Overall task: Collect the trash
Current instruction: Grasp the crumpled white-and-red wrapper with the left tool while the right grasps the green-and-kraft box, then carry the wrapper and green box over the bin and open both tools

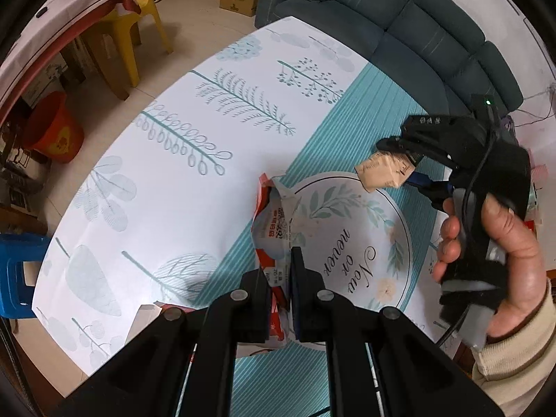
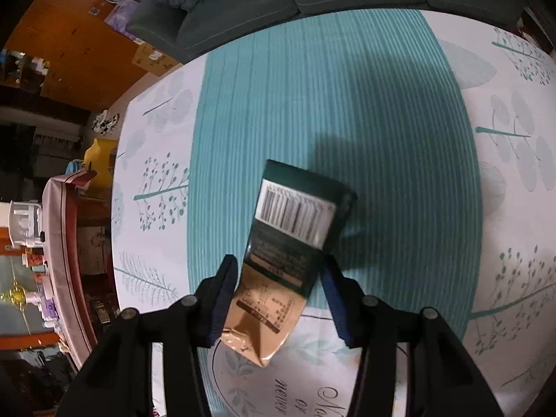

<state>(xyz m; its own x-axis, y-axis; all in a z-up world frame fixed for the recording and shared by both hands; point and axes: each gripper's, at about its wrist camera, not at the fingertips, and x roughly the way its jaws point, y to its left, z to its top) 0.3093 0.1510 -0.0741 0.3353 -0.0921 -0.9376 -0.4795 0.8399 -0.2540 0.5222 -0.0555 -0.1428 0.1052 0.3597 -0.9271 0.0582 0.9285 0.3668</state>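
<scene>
While our left gripper (image 1: 279, 299) pinches one red bag (image 1: 272, 229), our half-open right gripper (image 2: 278, 299) straddles one brown packet (image 2: 278, 278).

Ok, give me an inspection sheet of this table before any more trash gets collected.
Surface: leaf-print tablecloth with a teal striped band.
Job's things: torn red-and-white snack bag; tan and dark green packet.
Clutter: white-and-red item at the left gripper's base, unidentifiable.
Grippers: left gripper shut on the bag; right gripper has the packet between its jaws, grip unclear.
Cables: black cable along the right gripper.
Surroundings: dark sofa, yellow stool, red bucket.
</scene>
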